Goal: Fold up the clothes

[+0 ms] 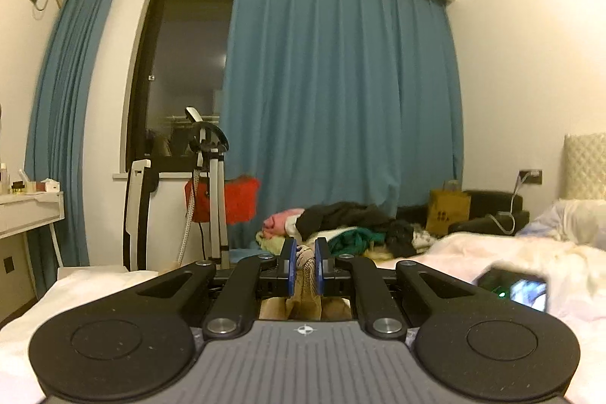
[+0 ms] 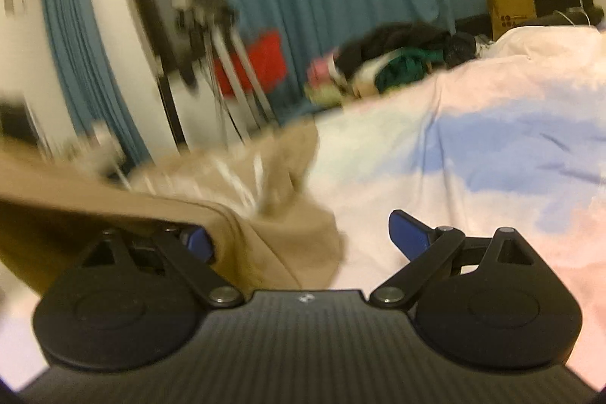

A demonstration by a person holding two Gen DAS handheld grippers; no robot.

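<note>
A tan garment [image 2: 280,199] with pale stripes lies bunched on the pastel bedsheet [image 2: 492,139]. My left gripper [image 1: 303,264] is shut on a fold of the tan garment [image 1: 306,294], which hangs down between the blue pads. My right gripper [image 2: 303,237] is open, its blue pads wide apart; the garment's edge drapes over the left pad [image 2: 199,241] and between the fingers. The right wrist view is blurred by motion.
A pile of other clothes [image 1: 348,226] lies at the far edge of the bed. A garment steamer stand [image 1: 208,192] and a red item [image 1: 238,199] stand by the blue curtain [image 1: 341,101]. The other gripper's screen [image 1: 519,290] shows at right.
</note>
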